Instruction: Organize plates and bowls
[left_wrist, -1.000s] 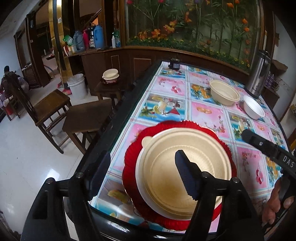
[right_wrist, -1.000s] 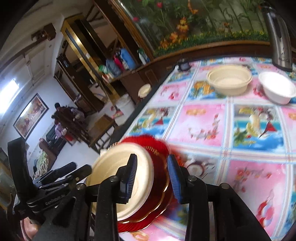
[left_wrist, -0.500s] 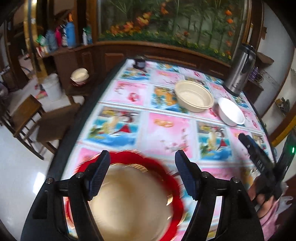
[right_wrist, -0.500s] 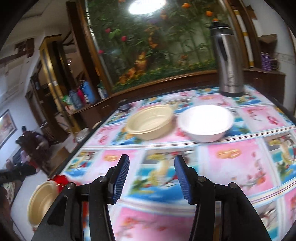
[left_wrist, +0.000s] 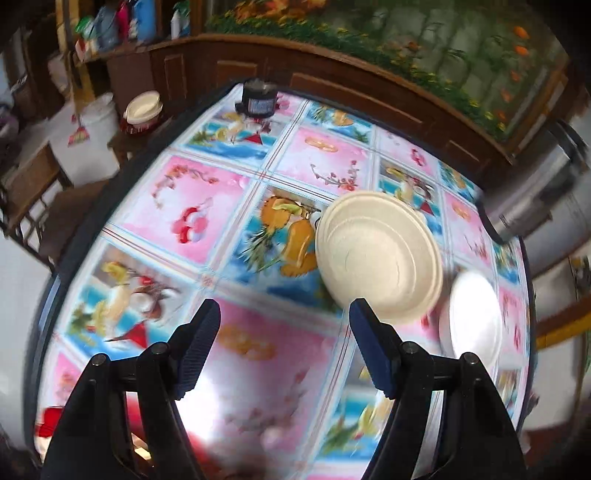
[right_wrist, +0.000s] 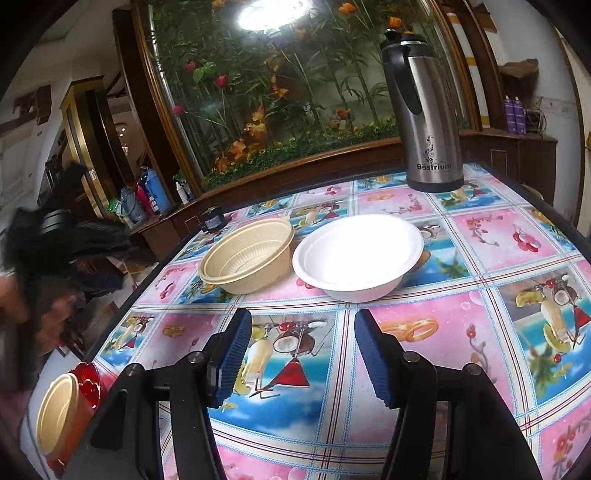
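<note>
Our left tool has swung from the stacked plates toward the beige bowl; both tools gape empty, and our right tool risks nudging the white bowl.

Left gripper swung up & away from the stacked plates: red plate slid from between its fingers to a sliver at lower left, w/ the beige bowl now just ahead of its right finger. Right gripper turned from the stack toward the white bowl, which came nearer; beige plate dropped far left.
</note>
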